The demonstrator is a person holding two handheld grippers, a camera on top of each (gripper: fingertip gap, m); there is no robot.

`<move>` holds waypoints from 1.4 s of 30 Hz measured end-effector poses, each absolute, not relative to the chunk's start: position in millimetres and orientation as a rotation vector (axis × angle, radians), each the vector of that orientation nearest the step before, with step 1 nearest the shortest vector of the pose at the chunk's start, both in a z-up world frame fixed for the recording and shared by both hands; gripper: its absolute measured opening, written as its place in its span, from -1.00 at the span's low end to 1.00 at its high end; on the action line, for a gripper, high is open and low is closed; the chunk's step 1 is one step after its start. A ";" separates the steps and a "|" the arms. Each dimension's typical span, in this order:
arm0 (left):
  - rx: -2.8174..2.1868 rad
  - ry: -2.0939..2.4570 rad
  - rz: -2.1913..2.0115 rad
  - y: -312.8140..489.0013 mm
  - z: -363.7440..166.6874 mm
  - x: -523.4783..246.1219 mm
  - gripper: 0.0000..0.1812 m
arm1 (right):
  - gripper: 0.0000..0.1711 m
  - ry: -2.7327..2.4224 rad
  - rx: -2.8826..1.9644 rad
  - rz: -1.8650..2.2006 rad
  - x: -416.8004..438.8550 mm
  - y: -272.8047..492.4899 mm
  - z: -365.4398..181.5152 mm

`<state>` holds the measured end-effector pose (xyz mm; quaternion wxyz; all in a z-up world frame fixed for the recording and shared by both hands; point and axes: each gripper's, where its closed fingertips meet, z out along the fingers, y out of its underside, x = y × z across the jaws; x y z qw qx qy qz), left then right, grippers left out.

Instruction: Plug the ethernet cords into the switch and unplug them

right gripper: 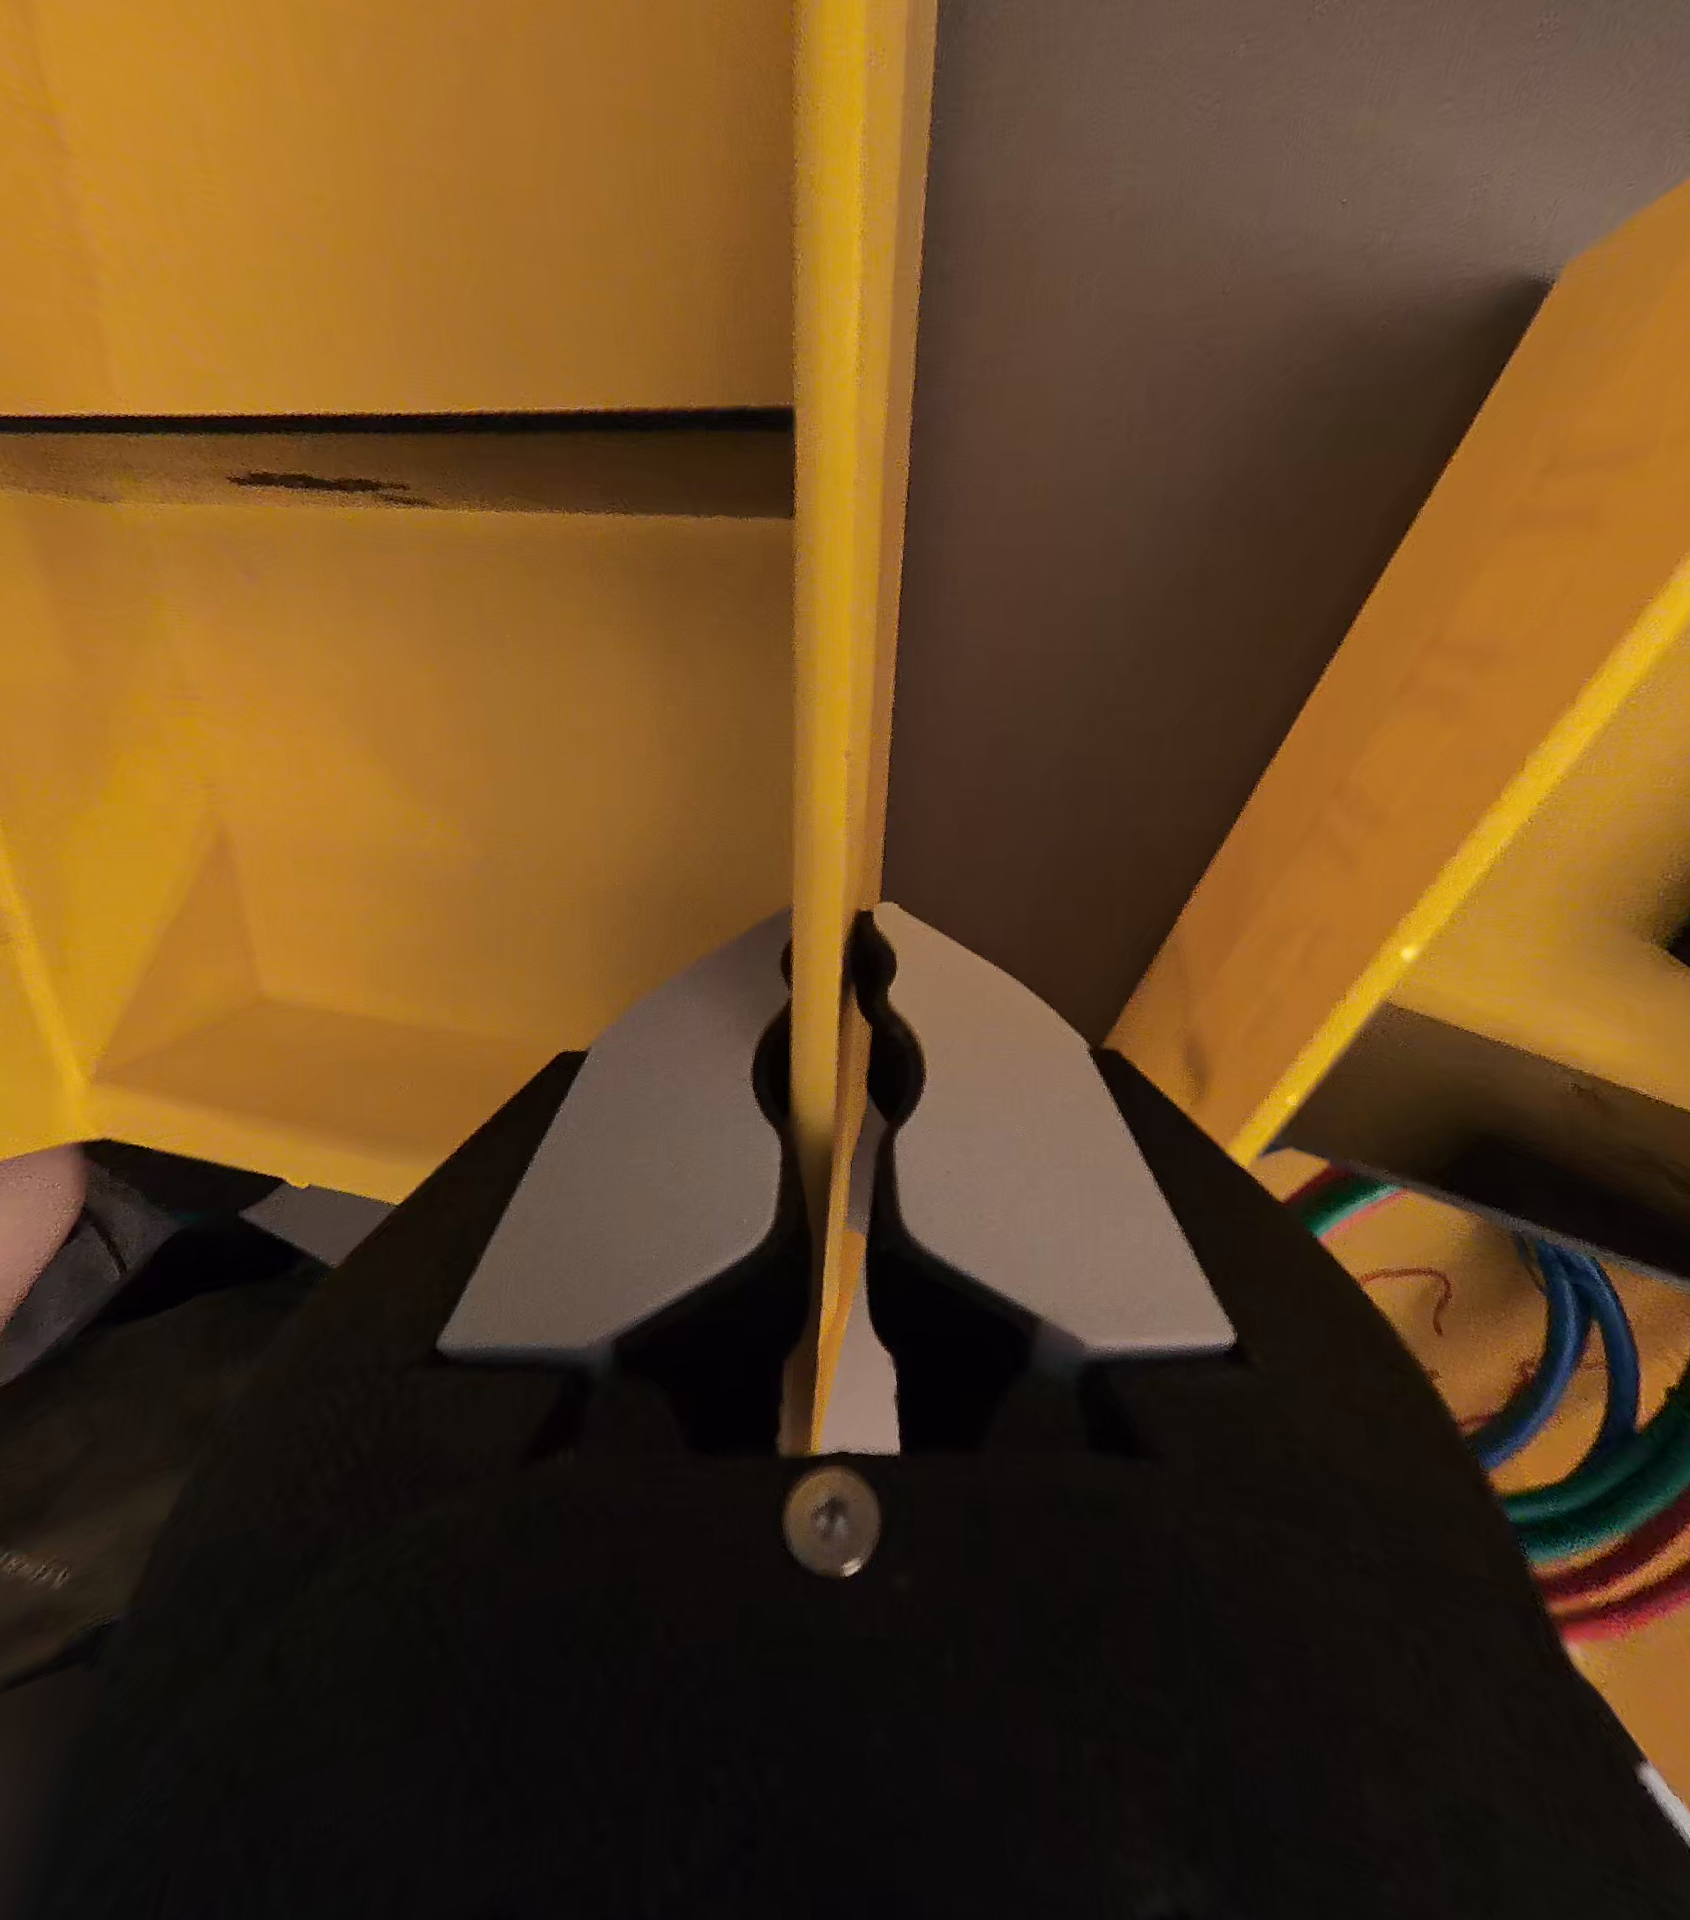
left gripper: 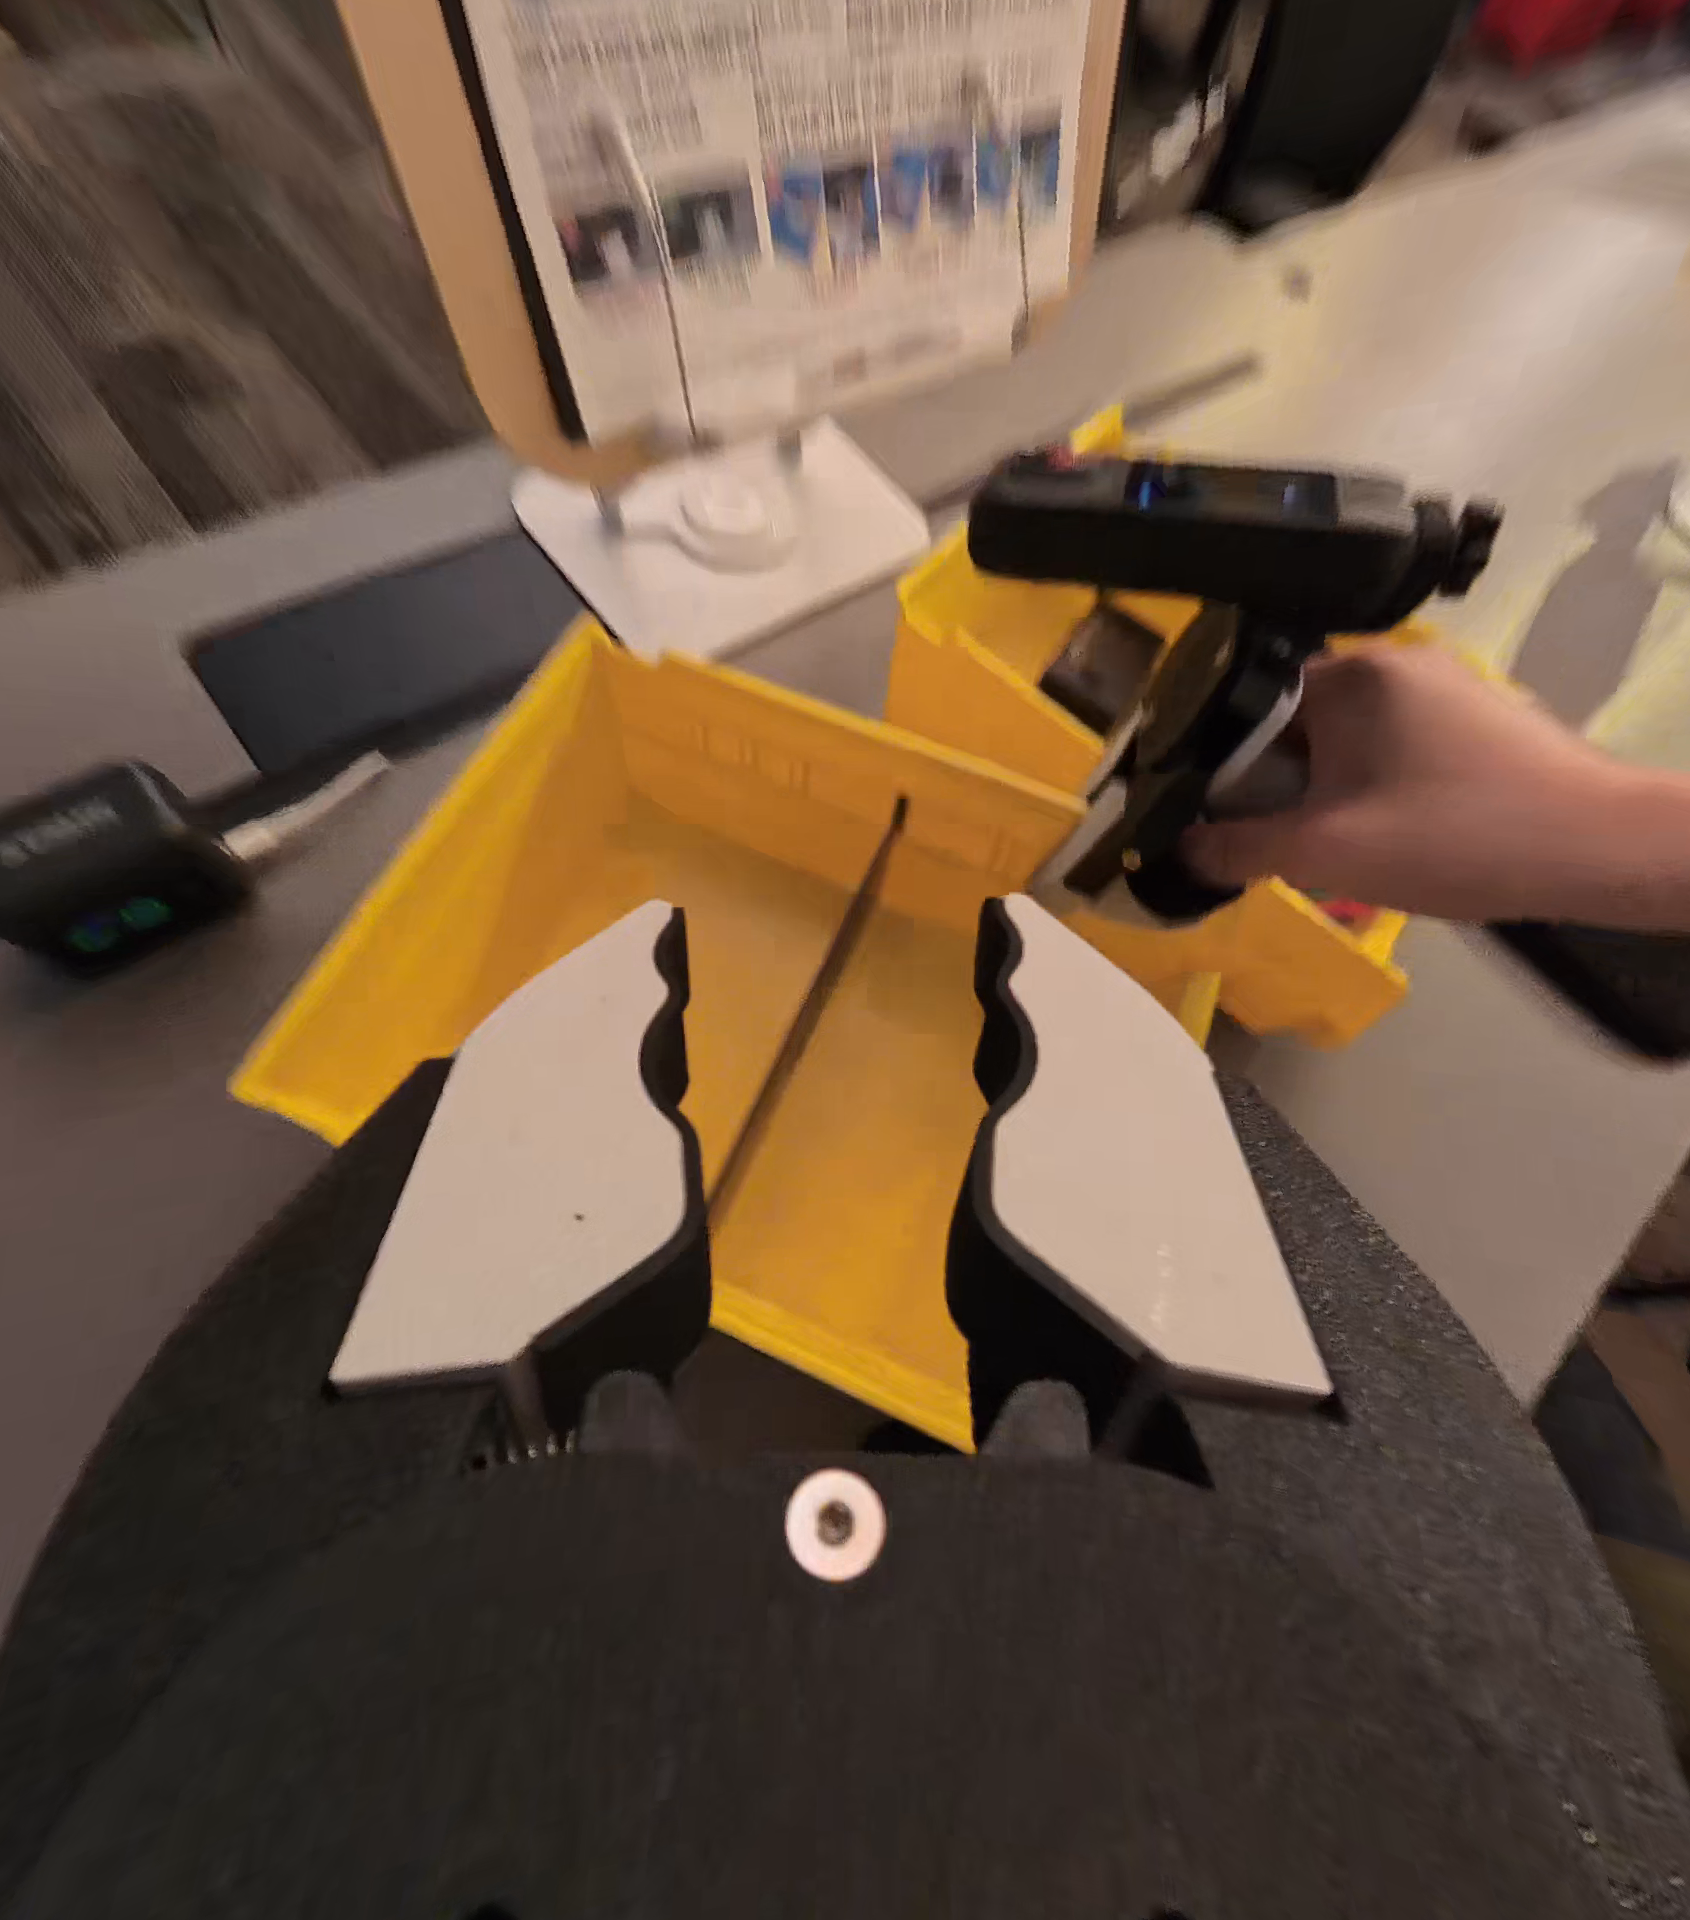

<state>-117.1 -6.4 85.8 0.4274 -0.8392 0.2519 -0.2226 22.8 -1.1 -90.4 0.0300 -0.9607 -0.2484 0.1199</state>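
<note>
1. Left gripper: chunky black body with a grainy foam-like texture, and a silver screw dead centre near the camera.
2. Its fingers are flat pale-grey plates with wavy black inner edges.
3. Right gripper: same build, with a smoother-looking black body, grey fingers and its own screw.

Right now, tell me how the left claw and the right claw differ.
The left claw is open, its fingers spread with nothing between them; the right claw is shut on the thin wall of a yellow bin. The left claw hangs above the bin's open floor; the right claw grips the bin's edge. Both have grey fingers with wavy black pads.
</note>
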 end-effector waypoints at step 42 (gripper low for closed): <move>-1.820 0.520 -0.615 -17.4 133.4 -107.9 -0.49 | -0.90 0.226 -2.726 0.312 530.6 -34.6 10.7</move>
